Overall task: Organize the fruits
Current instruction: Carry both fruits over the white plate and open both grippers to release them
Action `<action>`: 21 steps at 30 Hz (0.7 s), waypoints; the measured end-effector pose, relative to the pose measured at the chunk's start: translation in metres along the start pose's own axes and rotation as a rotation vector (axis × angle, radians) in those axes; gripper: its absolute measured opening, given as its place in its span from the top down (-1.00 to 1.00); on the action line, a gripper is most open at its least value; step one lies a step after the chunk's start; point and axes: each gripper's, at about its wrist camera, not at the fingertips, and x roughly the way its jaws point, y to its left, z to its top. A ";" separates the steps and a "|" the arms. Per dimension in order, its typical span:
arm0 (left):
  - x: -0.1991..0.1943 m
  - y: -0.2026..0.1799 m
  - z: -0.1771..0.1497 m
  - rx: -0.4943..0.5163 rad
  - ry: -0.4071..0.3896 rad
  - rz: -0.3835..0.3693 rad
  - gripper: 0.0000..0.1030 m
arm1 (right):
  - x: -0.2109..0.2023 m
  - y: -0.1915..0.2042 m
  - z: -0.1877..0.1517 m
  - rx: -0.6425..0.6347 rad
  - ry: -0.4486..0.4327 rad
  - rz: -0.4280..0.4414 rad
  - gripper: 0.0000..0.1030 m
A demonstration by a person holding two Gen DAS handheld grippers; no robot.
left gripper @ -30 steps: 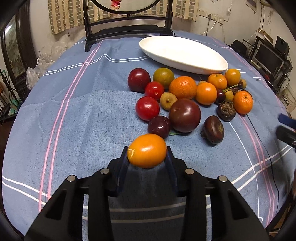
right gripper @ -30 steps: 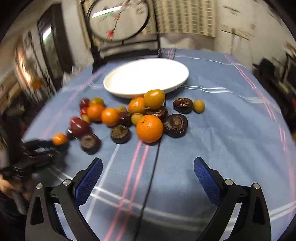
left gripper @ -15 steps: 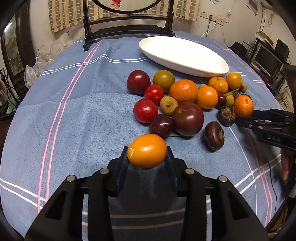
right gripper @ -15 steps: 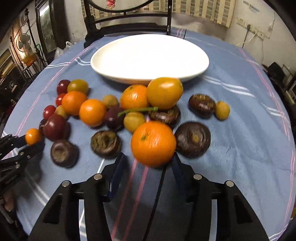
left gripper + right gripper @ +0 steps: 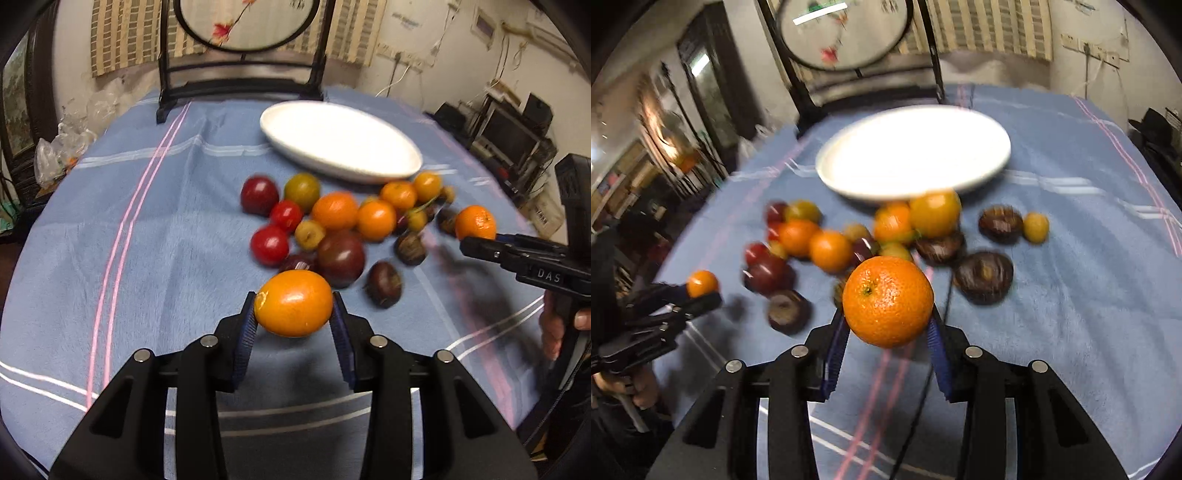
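Left wrist view: left tongs point(image 5: 293, 314) clamp an orange fruit point(image 5: 293, 302); right tongs point(image 5: 888, 325), jaws just closing, clamp a tangerine point(image 5: 888, 301). Both hang short of the white plate point(image 5: 369, 170), above the worktop point(image 5: 129, 258). Carry level; release low over the plate.

Left tool point(image 5: 294, 319): black frame; silver screws; ribbed blue pads point(image 5: 246, 341).

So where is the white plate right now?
The white plate sits empty on the far side of the blue tablecloth, just beyond the fruit pile and in front of the dark-framed round screen; the right wrist view shows it centre-top.
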 end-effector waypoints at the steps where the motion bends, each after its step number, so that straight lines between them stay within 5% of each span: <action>1: -0.003 -0.003 0.009 0.002 -0.009 -0.008 0.27 | -0.006 0.000 0.009 0.002 -0.025 0.018 0.19; 7: 0.012 -0.040 0.097 0.027 -0.088 -0.041 0.26 | -0.001 0.004 0.085 0.025 -0.137 0.027 0.19; 12: 0.076 -0.049 0.158 -0.061 -0.054 0.004 0.26 | 0.048 -0.008 0.112 0.063 -0.109 -0.088 0.19; 21: 0.153 -0.038 0.155 -0.125 0.058 0.005 0.26 | 0.092 -0.034 0.104 0.116 -0.019 -0.020 0.14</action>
